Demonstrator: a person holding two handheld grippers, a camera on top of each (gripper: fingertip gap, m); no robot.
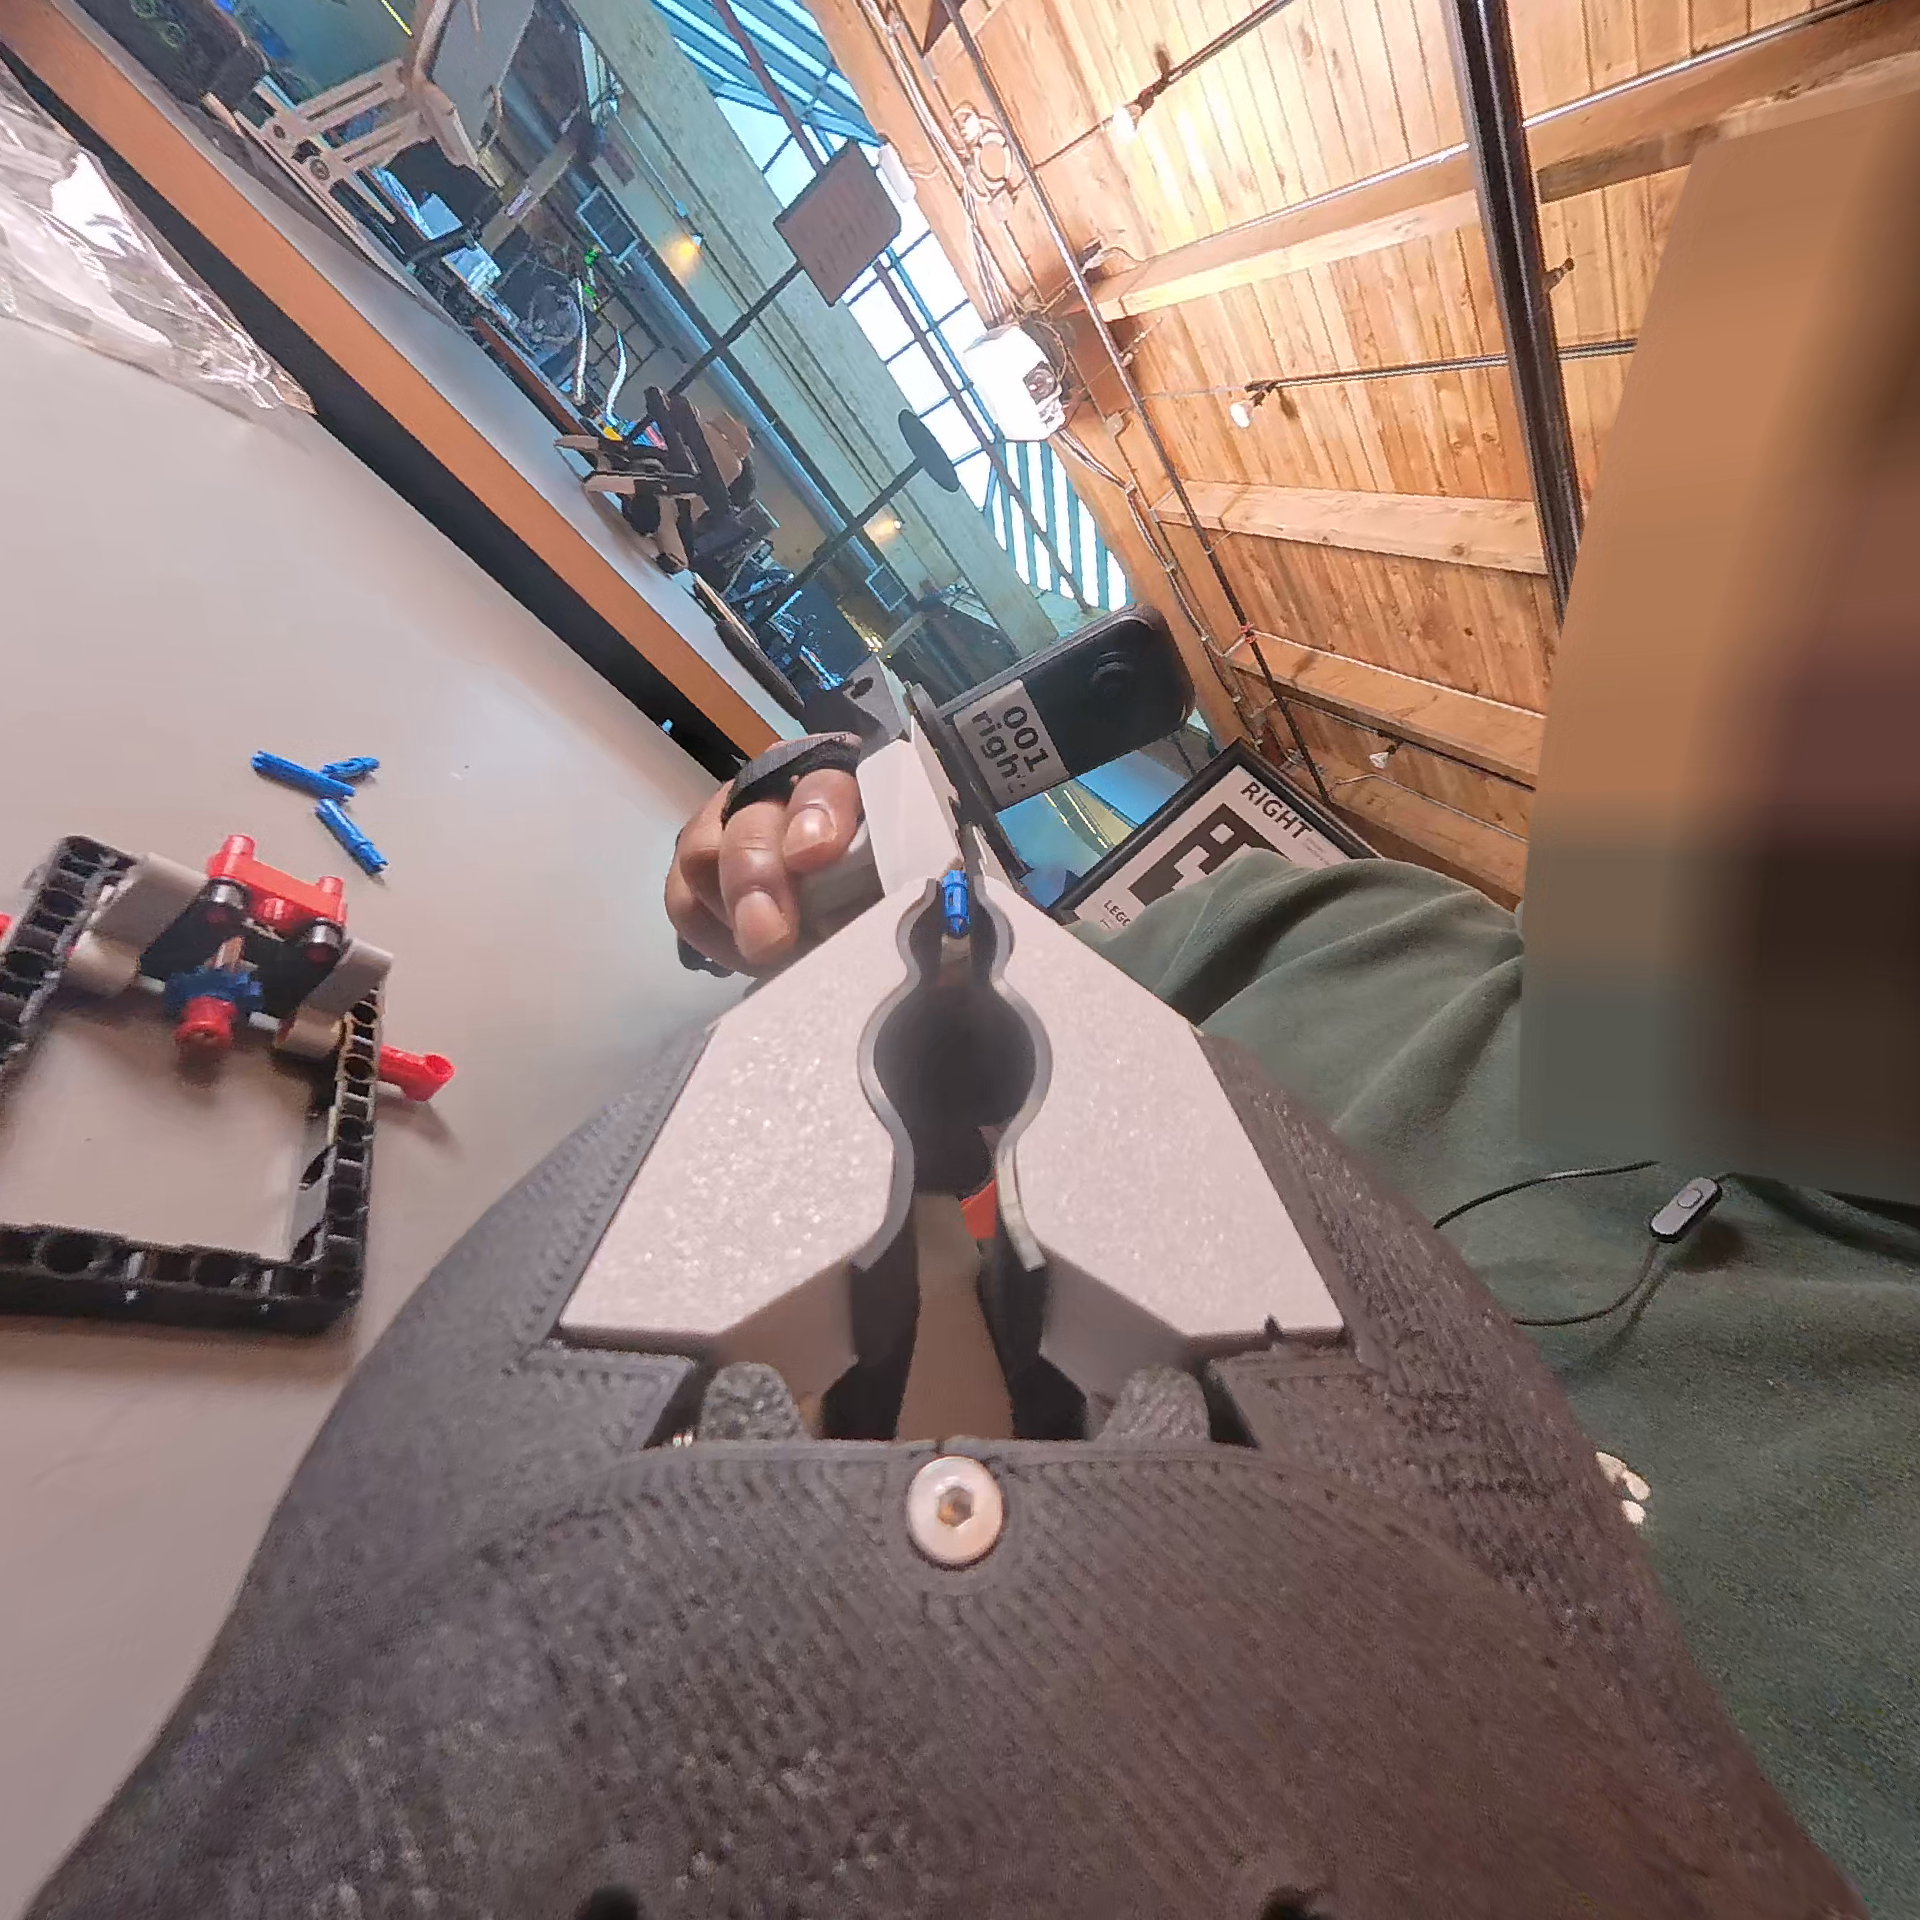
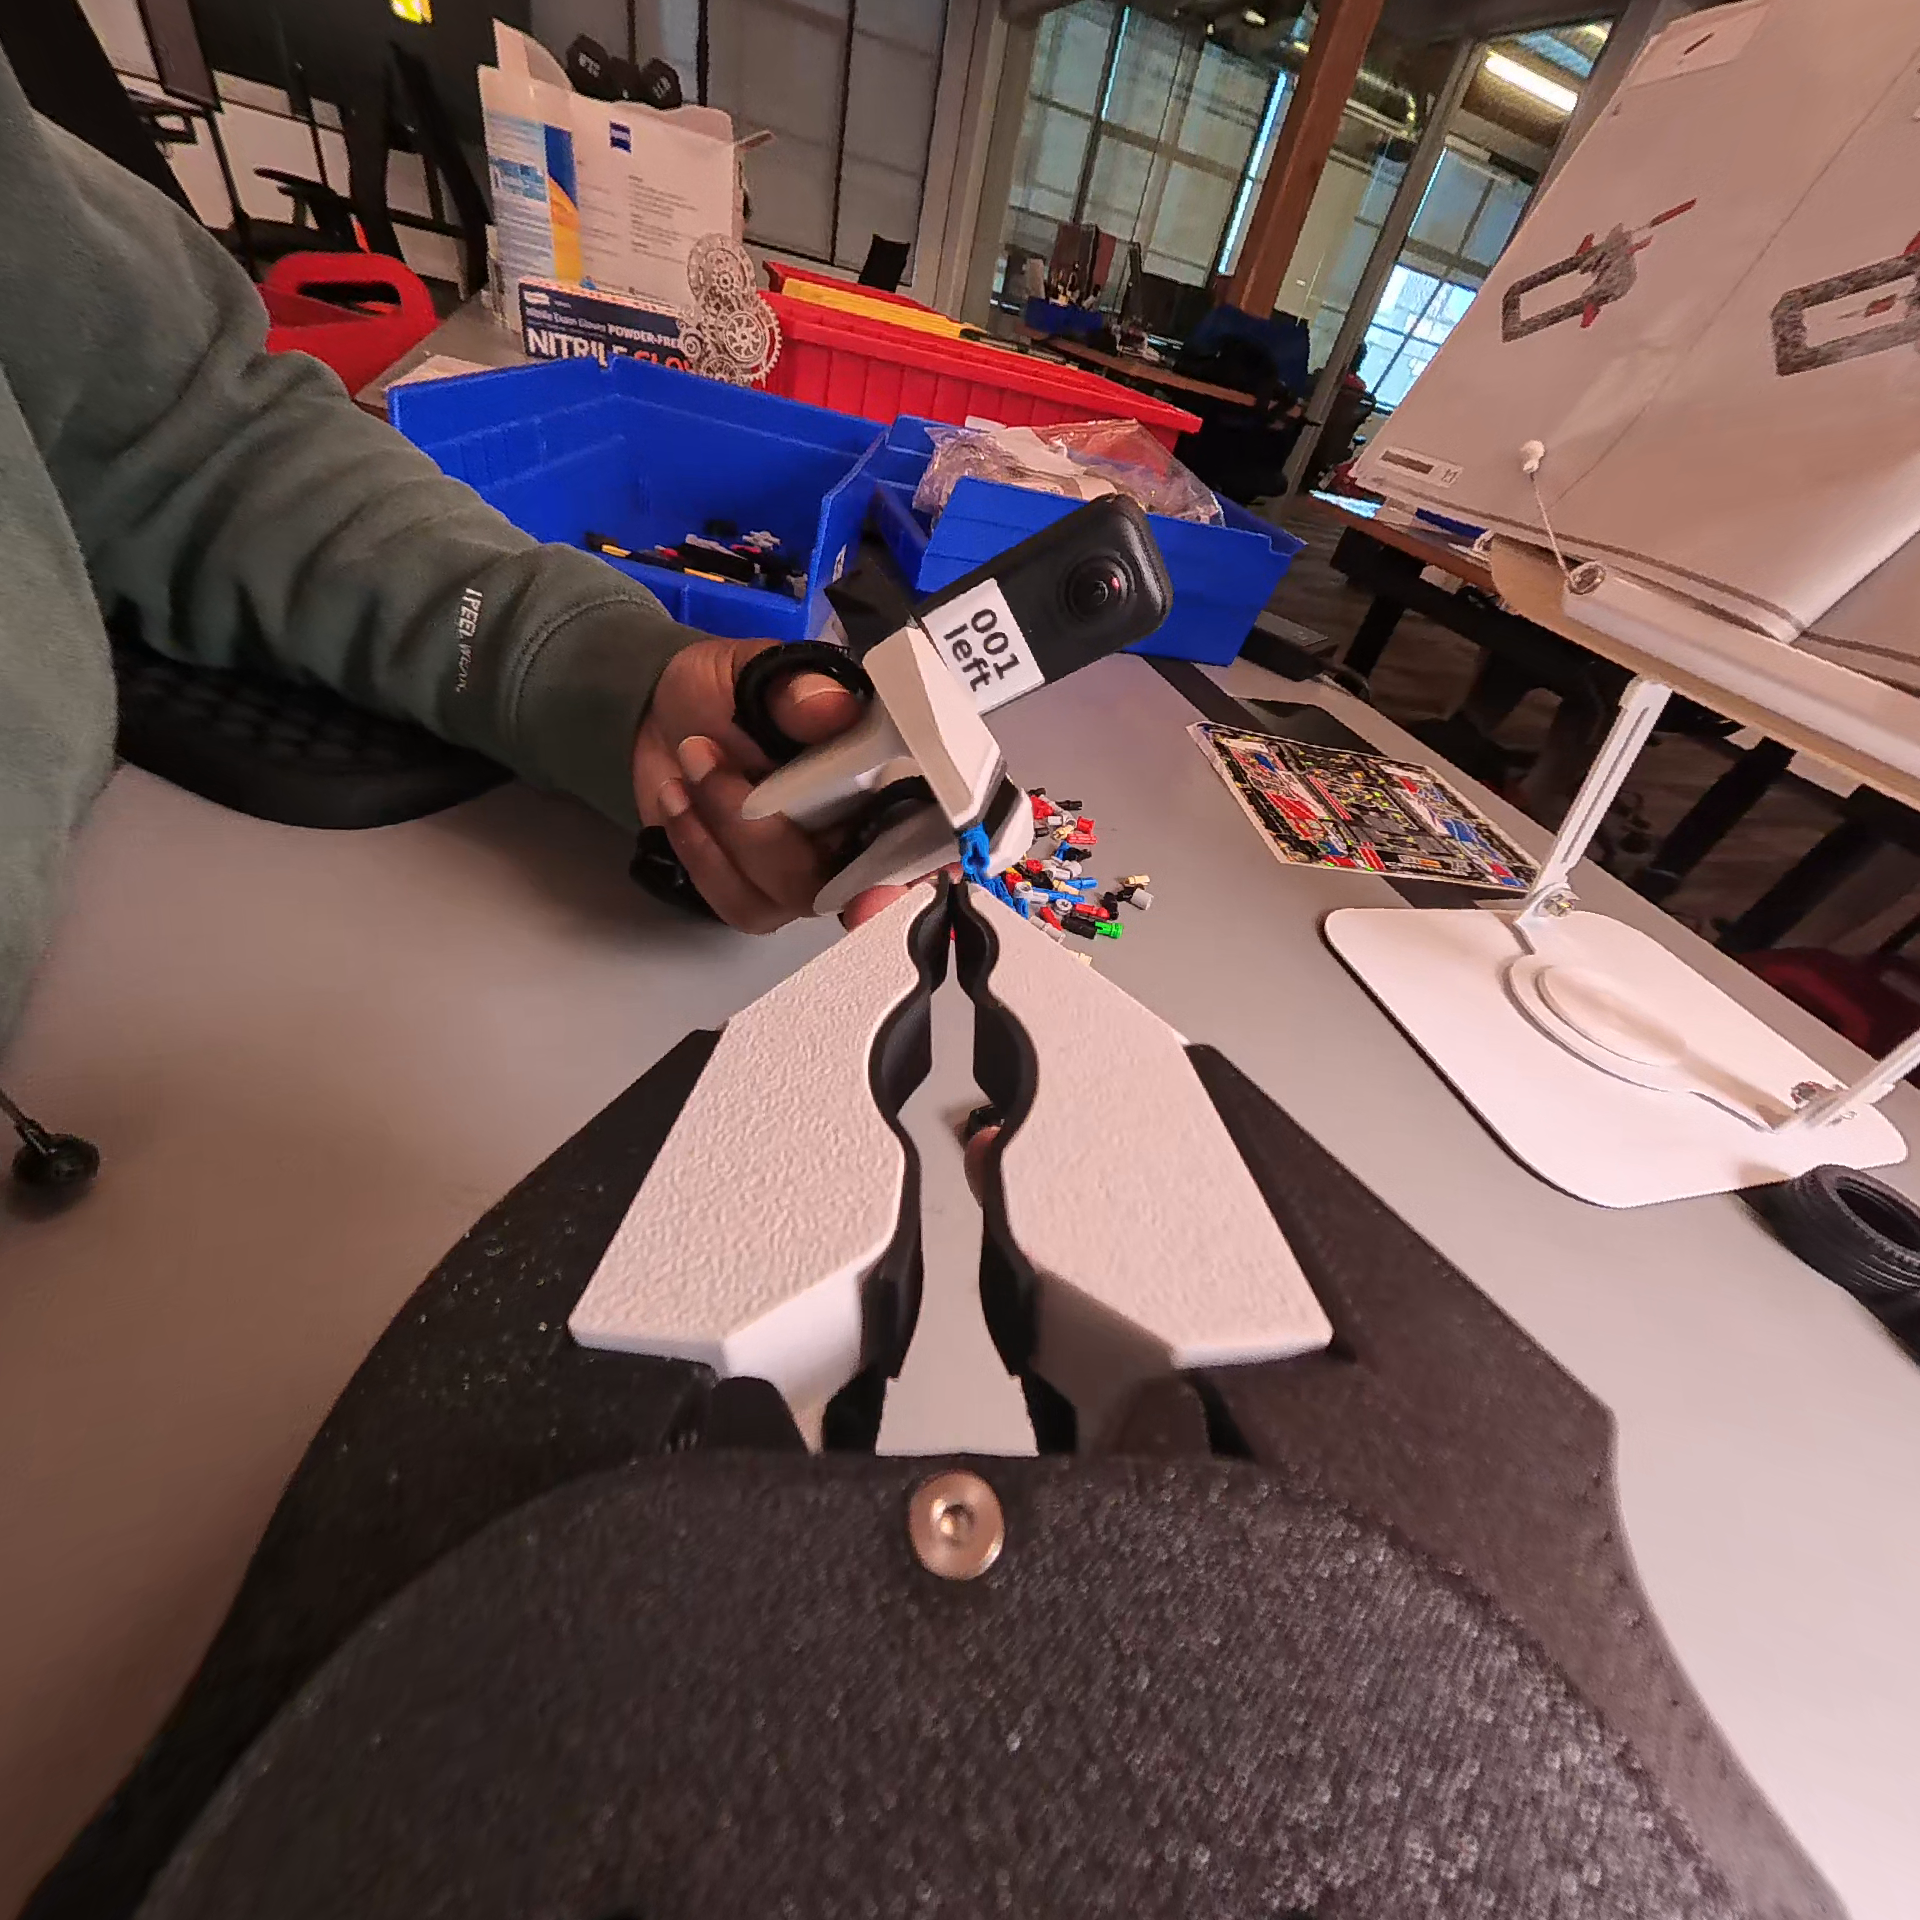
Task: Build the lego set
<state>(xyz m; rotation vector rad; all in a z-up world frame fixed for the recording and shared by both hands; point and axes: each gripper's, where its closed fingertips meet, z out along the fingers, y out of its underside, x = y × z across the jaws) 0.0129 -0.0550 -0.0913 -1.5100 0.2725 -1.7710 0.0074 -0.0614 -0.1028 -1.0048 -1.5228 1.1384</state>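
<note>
Lego frame [image 1: 197, 1122], a black rectangle of beams with red, grey and blue parts across its top, lies flat on the grey desk [image 1: 260, 623] at the left edge of the left wrist view, with three loose blue pins [image 1: 327, 790] just above it. At the centre of that view, the left tongs [image 1: 956, 914] are closed narrow on a small blue pin [image 1: 954, 902] at their tips, held up off the desk. In the right wrist view, the right tongs [image 2: 951, 904] are drawn almost together at the tips, just touching the same blue pin; whether they grip it cannot be told. Behind them a heap of small mixed pieces [image 2: 1070, 873] sits on the desk, blue bins [image 2: 644, 468] stand at upper centre, and an instruction booklet [image 2: 1662, 312] rests on a white stand [image 2: 1558, 1039] at right.
</note>
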